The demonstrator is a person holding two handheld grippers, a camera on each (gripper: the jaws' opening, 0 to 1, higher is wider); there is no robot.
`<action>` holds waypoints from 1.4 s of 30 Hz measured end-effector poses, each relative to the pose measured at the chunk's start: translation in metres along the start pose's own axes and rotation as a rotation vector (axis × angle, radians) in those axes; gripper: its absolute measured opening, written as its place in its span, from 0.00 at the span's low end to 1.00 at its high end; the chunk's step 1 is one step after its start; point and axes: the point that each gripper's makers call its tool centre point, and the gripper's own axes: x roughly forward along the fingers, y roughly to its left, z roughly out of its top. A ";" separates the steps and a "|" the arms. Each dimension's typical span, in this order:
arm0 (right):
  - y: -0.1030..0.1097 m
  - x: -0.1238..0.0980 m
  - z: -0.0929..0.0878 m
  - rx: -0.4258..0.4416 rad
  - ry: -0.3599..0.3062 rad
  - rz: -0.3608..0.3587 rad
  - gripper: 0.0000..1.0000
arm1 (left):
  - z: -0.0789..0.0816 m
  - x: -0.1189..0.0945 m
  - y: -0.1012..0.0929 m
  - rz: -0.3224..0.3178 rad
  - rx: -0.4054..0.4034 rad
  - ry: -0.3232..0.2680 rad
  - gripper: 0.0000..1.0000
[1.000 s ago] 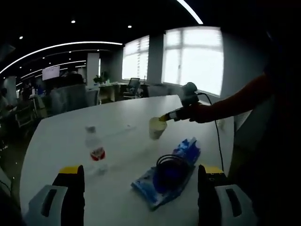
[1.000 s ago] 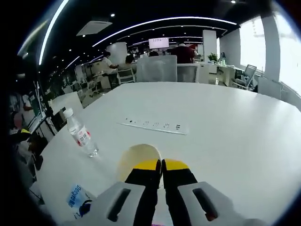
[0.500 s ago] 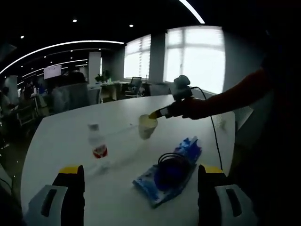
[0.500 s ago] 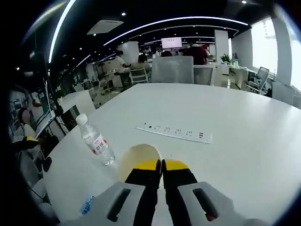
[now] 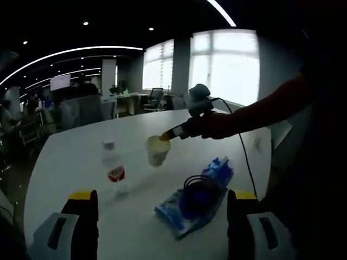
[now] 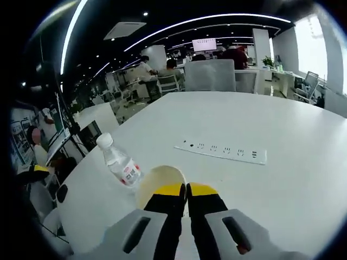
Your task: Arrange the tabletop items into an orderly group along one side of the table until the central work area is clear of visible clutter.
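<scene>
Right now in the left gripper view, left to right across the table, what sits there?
Clear plastic water bottle with red label → pale paper cup held by the right tool → blue plastic packet with a coiled black cable on it.

An open-plan office under a dark ceiling with curved light strips [image 6: 179, 24] and small spotlights. Tall bright windows [image 5: 223, 66] line one wall. Beyond the white bench [image 6: 303, 135] stand desks, grey chairs [image 6: 210, 75], potted plants and a wall screen [image 6: 207, 44].
</scene>
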 end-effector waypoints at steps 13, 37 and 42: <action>0.019 0.027 -0.015 0.047 0.059 0.033 0.00 | -0.001 -0.001 0.001 0.015 -0.005 0.006 0.97; 0.035 0.054 -0.030 0.129 0.086 0.045 0.00 | -0.003 0.008 0.006 0.005 -0.018 0.020 0.93; 0.036 0.060 -0.031 0.103 0.085 0.042 0.00 | -0.004 0.011 0.003 -0.003 -0.023 0.026 0.93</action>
